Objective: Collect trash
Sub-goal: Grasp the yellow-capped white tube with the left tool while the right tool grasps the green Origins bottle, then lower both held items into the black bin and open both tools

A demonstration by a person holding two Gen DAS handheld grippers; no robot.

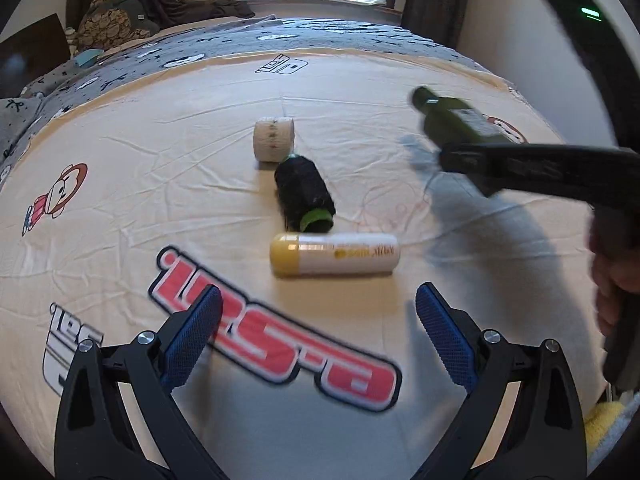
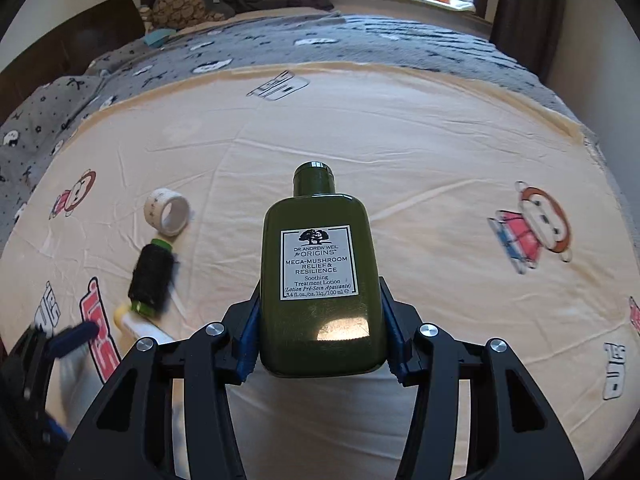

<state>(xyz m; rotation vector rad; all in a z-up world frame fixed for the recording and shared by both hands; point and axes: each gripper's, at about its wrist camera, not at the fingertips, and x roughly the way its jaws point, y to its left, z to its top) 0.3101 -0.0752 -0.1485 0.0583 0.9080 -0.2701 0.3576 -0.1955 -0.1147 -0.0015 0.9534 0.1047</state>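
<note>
Clamping the green lotion bottle (image 2: 322,280) between its pads above the cream sheet (image 2: 420,152), the right gripper (image 2: 320,340) shows its label; the left gripper (image 1: 316,320), spread wide and empty, faces the white tube (image 1: 334,254), black roller (image 1: 305,198) and tape roll (image 1: 274,138).

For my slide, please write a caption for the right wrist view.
Right gripper clamps a dark green lotion bottle above the cream printed bedsheet.

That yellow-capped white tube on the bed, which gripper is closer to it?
Left. The left gripper hangs open just short of the yellow-capped tube, fingers either side of it. The right gripper is off to the side, lifted, shut on the green lotion bottle.
</note>
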